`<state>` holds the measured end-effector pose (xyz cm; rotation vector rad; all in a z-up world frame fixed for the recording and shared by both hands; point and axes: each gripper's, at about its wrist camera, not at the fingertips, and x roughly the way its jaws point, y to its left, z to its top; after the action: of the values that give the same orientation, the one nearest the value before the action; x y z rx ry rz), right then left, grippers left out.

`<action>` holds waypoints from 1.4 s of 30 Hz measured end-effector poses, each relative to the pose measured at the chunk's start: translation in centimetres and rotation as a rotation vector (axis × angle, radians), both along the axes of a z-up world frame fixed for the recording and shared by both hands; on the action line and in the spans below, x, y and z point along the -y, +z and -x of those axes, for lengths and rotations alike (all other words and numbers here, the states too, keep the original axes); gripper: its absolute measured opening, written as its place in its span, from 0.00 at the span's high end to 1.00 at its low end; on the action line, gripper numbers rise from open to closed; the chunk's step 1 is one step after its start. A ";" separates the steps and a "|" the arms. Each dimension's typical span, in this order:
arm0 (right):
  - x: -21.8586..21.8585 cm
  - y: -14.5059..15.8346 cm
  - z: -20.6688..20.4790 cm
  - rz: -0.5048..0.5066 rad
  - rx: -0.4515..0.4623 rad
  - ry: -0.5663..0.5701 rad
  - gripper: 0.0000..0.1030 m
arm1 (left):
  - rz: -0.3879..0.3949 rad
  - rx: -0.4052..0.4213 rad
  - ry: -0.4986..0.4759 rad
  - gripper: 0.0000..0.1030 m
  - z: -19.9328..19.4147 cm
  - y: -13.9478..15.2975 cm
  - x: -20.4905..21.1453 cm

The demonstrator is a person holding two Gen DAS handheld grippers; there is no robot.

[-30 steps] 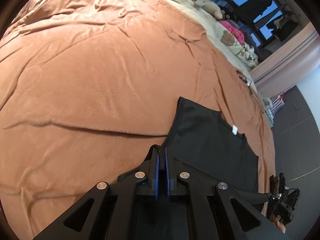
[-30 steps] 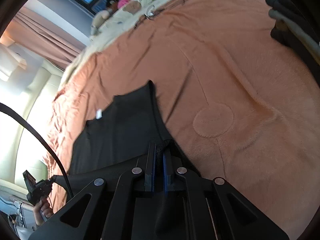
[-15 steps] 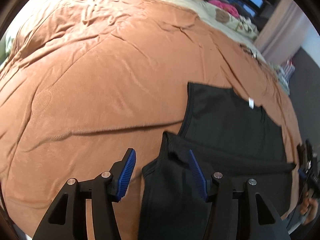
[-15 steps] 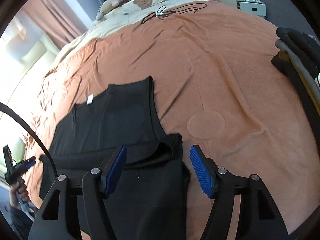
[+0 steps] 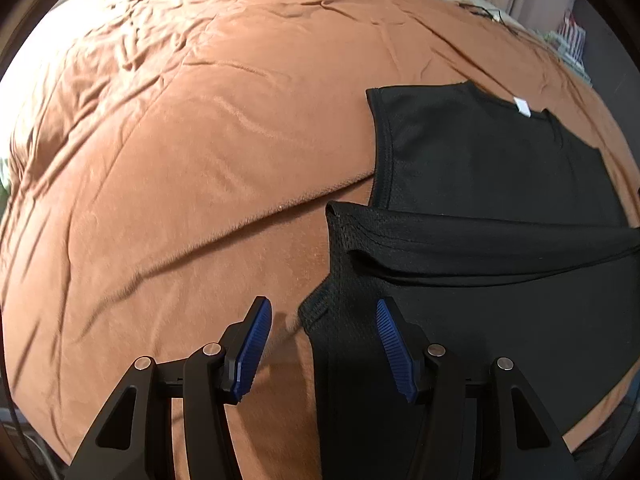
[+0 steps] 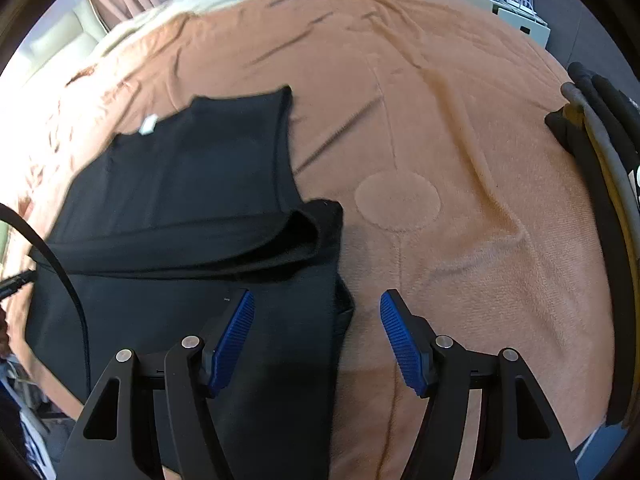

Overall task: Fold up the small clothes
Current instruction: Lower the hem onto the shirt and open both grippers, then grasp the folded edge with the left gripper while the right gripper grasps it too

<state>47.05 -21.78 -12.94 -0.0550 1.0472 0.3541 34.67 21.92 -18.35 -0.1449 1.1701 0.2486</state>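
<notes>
In the left wrist view, the left gripper (image 5: 324,344) stands spread with nothing between its blue ribbed pads, and the black sleeveless mesh shirt (image 5: 492,184) lies from three to five o'clock on the rust-orange fleece blanket (image 5: 192,152), its lower part folded up over its middle. In the right wrist view, the shirt (image 6: 188,184) lies from nine to seven o'clock; the right gripper (image 6: 316,340) is also spread and empty, straddling the shirt's right edge. A stack of dark folded clothes (image 6: 600,128) sits at three o'clock.

the shirt (image 5: 480,216) lies flat on the blanket (image 5: 200,160), its near part folded up over its middle. my left gripper (image 5: 324,344) hangs above the shirt's left edge, my right gripper (image 6: 316,340) above its right edge. a clothes pile (image 6: 600,168) sits well right of it.
</notes>
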 end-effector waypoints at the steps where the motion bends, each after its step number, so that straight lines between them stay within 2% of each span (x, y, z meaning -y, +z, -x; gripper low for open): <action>1: -0.2 -0.2 -0.1 0.010 0.000 0.001 0.38 | -0.004 -0.001 -0.005 0.45 -0.1 -0.1 0.0; 5: -1.3 -1.1 -1.3 0.049 0.016 0.002 0.38 | -0.017 -0.018 -0.011 0.45 -1.3 -0.9 -0.3; 13: -3.0 -1.6 -3.9 0.024 0.060 0.030 0.38 | 0.008 0.001 -0.012 0.45 -4.1 -0.9 -1.4; 16: -3.5 -1.7 -4.5 0.012 0.069 0.043 0.43 | 0.030 0.020 -0.003 0.45 -4.9 -0.9 -1.8; 21: -3.3 -1.8 -5.0 -0.019 0.082 0.053 0.47 | 0.062 0.032 -0.002 0.48 -6.1 -1.2 -1.8; 25: -2.9 -2.1 -5.5 -0.056 0.069 0.056 0.53 | 0.107 0.044 0.005 0.52 -6.6 -1.6 -2.1; 30: -2.5 -2.3 -6.3 -0.100 0.043 0.060 0.53 | 0.185 0.062 0.025 0.54 -6.6 -1.5 -2.9; 34: -1.4 -2.4 -6.5 -0.167 0.014 0.052 0.61 | 0.254 0.087 0.036 0.57 -6.1 -1.4 -3.5; 37: -0.4 -2.5 -6.6 -0.233 -0.013 0.039 0.68 | 0.306 0.103 0.039 0.62 -5.5 -1.4 -4.0; 39: -0.1 -2.5 -6.6 -0.240 -0.014 0.035 0.74 | 0.350 0.113 0.046 0.73 -5.0 -1.4 -4.7; 42: 0.1 -2.4 -6.5 -0.246 -0.012 0.032 0.82 | 0.390 0.120 0.075 0.83 -4.8 -1.4 -5.7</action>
<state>53.52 -21.91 -15.38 0.1508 1.0088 0.5102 39.42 27.57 -19.70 -0.5400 1.0840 0.0734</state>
